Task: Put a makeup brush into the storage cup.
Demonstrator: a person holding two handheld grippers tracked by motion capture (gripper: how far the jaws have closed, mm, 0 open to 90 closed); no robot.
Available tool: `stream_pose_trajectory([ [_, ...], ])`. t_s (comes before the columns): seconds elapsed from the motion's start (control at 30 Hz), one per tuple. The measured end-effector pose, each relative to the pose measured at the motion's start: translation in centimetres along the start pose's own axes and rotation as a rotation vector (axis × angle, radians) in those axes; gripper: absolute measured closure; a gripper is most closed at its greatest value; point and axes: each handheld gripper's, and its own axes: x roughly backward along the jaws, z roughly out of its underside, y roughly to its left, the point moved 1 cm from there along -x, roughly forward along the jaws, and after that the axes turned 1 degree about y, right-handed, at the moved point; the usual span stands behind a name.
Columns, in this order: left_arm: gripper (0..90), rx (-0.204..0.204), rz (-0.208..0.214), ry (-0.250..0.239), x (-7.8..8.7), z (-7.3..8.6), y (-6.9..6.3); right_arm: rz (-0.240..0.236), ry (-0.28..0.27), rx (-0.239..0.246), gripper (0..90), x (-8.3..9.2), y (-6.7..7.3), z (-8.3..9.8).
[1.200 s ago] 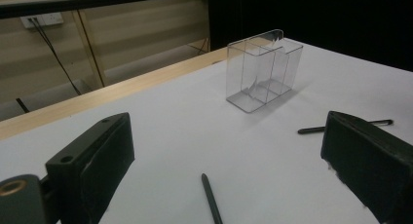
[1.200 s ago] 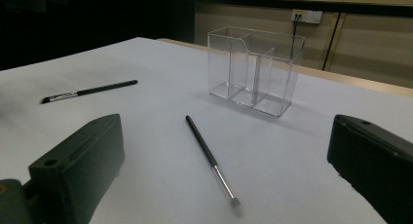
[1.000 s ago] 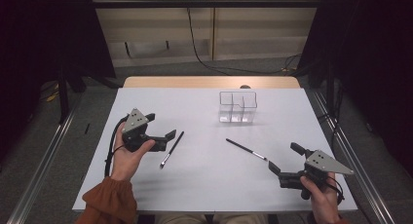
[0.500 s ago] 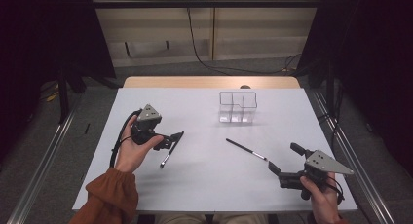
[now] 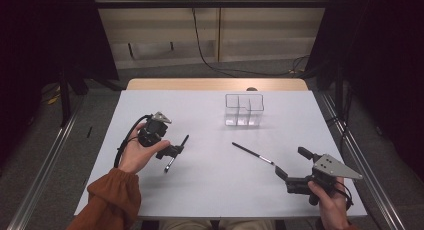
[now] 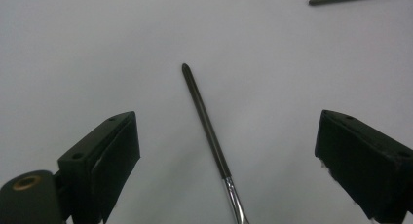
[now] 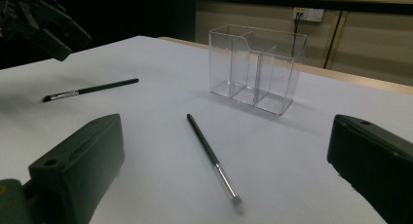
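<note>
Between the wide-parted jaws of the left gripper [image 5: 176, 149]: a thin makeup brush [image 6: 207, 124], flat on the white table [image 5: 200, 190], dark handle pointing away, untouched (metal ferrule nearest the camera). Ahead of the right gripper [image 5: 290, 165], likewise spread and empty: a second brush [image 7: 212, 158], bristles toward it. Beyond that, a clear three-compartment organizer [image 7: 255, 68], upright.

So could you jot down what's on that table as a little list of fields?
surface: white table
left gripper: open, jaws either side of a thin brush
right gripper: open, aimed at a second brush
container: clear organizer with compartments, seemingly empty
brushes: both lying flat, apart from the organizer
</note>
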Motion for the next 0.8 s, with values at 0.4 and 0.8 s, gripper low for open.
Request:
stream_pose_trajectory([
  [0.4, 9.9, -0.003, -0.031, 0.175, -1.5, 0.0, 0.5, -0.002, 0.001, 0.002, 0.0, 0.0, 0.0, 0.0],
  [0.8, 8.8, -0.048, -0.027, 0.348, -3.5, -0.1, -0.1, -0.002, -0.005, 0.002, 0.0, 0.1, 0.0, 0.0],
])
